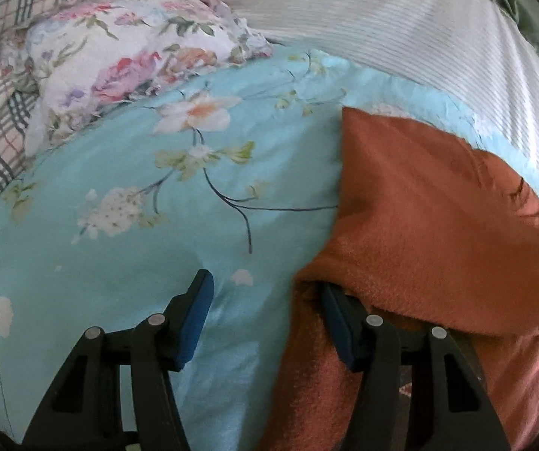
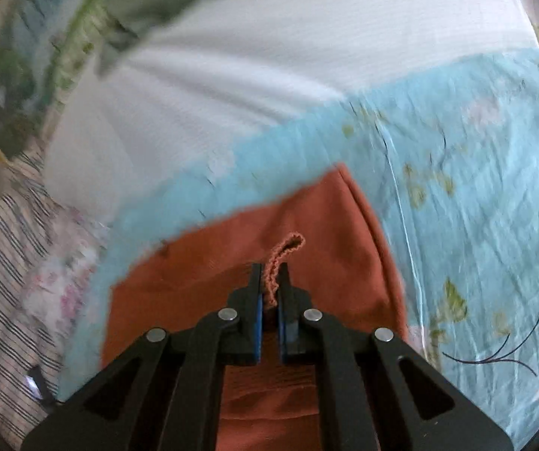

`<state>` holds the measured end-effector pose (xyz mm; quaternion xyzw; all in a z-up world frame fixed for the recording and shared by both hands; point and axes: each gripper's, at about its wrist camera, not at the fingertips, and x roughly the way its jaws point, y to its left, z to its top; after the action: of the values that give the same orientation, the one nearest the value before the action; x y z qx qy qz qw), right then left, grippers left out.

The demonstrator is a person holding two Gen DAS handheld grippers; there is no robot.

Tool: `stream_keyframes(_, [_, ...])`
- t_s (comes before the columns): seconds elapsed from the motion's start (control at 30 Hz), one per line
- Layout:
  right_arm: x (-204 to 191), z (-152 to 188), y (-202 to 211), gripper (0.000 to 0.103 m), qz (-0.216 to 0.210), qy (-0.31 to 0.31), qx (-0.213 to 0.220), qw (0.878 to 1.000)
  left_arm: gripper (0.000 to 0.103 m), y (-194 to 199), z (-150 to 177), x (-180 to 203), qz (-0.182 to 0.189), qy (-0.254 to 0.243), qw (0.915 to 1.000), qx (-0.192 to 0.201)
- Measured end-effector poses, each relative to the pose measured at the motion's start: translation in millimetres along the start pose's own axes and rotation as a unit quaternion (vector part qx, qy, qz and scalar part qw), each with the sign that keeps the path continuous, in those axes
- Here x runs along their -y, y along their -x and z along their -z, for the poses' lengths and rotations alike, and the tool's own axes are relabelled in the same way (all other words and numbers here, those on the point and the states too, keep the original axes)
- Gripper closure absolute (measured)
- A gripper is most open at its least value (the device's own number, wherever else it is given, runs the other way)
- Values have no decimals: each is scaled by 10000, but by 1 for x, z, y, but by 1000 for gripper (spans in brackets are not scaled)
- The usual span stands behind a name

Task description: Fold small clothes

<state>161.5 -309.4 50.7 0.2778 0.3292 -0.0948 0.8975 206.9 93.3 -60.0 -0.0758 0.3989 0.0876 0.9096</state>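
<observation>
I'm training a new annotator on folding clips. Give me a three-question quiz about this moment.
1. True or false: the left gripper is open.
2. What does the right gripper pinch?
A. the floral pillow
B. an edge of the orange garment
C. nothing
3. Fill in: the garment lies on a light ____ flowered sheet.

Key: 1 true; 2 B; 3 blue.

left gripper [image 1: 265, 293] spread wide; right gripper [image 2: 270, 282] pinched nearly closed.
</observation>
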Motion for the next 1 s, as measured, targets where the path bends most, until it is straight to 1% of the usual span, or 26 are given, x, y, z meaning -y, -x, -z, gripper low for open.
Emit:
stream_keyframes(0.07, [7, 9, -19, 96, 263, 36, -341, 9991, 44, 0, -1, -5, 49, 121, 9999, -4])
stream_keyframes(0.1, [11, 12, -27, 96, 458, 82, -541, 9975, 44, -2, -1, -7, 80, 152, 9999, -24])
stream_keyframes(0.13, [15, 14, -30, 96, 589, 54, -624, 9963, 44, -2, 0, -9, 117, 193, 9997, -48])
stream_keyframes(0.17, [21, 17, -29, 95, 622, -35, -602, 9962, 44, -3, -1, -10, 134, 204, 9997, -62])
stream_keyframes(0.2, [24, 17, -23, 91, 730, -128, -497, 9960, 44, -2, -1, -10, 131, 210, 9997, -57])
stream_keyframes(0.27, [20, 16, -3, 90, 1219, -85, -100, 9925, 44, -2, -1, -8, 101, 190, 9998, -55])
stream_keyframes(0.3, [15, 16, 4, 90, 1234, -21, 55, 9923, 44, -2, 0, -7, 66, 162, 9998, -62])
stream_keyframes(0.33, [7, 16, 14, 90, 1092, 92, 217, 9937, 44, -2, 0, -5, 40, 145, 9999, -56])
stream_keyframes(0.37, [-3, 18, 19, 90, 891, 237, 290, 9953, 43, -2, 0, -5, 23, 136, 9999, -50])
stream_keyframes(0.4, [-19, 22, 19, 90, 582, 545, 202, 9966, 43, -2, 0, -4, 12, 126, 9999, -50])
stream_keyframes(0.43, [-31, 27, 11, 90, 353, 807, -39, 9961, 43, -2, 0, -5, 19, 137, 9999, -51])
stream_keyframes(0.47, [-41, 33, 0, 90, 127, 1041, -421, 9936, 43, -2, 0, -5, 33, 151, 9999, -49])
stream_keyframes(0.5, [-45, 44, -19, 90, 29, 1202, -919, 9885, 43, -2, 0, -6, 48, 163, 9998, -47])
stream_keyframes(0.53, [-43, 50, -28, 90, 170, 1260, -1132, 9854, 43, -2, 0, -7, 71, 179, 9998, -41])
stream_keyframes(0.57, [-35, 55, -39, 91, 553, 1322, -1327, 9807, 41, -1, 0, -8, 111, 202, 9997, -37])
stream_keyframes(0.6, [-19, 57, -43, 95, 1070, 1256, -1372, 9767, 39, -1, 0, -9, 133, 235, 9996, -26])
stream_keyframes(0.67, [11, 50, -26, 97, 759, 562, -1165, 9887, 38, 0, 0, -11, 180, 274, 9995, -34])
stream_keyframes(0.7, [23, 47, -12, 97, 876, 304, -1026, 9904, 38, 0, 0, -11, 201, 268, 9994, -68])
stream_keyframes(0.73, [28, 46, 2, 92, 1003, 221, -889, 9907, 38, 1, -1, -11, 239, 243, 9993, -137])
stream_keyframes(0.77, [33, 46, 17, 90, 1107, 174, -751, 9909, 38, 4, -1, -11, 273, 233, 9992, -159])
stream_keyframes(0.83, [40, 49, 39, 88, 1019, 141, -691, 9923, 40, 14, 2, -13, 328, 208, 9991, -156])
stream_keyframes(0.87, [43, 51, 47, 81, 940, 116, -727, 9929, 40, 20, 6, -14, 389, 181, 9989, -163])
stream_keyframes(0.9, [47, 57, 57, 75, 858, 107, -764, 9933, 40, 27, 10, -15, 524, 133, 9983, -198])
stream_keyframes(0.93, [50, 62, 65, 61, 791, 131, -781, 9937, 40, 34, 15, -17, 687, 74, 9973, -234])
stream_keyframes(0.97, [46, 68, 70, 54, 731, 159, -780, 9941, 40, 40, 20, -18, 847, -3, 9961, -259])
stream_keyframes(1.0, [49, 74, 80, 53, 669, 195, -755, 9947, 39, 47, 25, -19, 990, -104, 9946, -278])
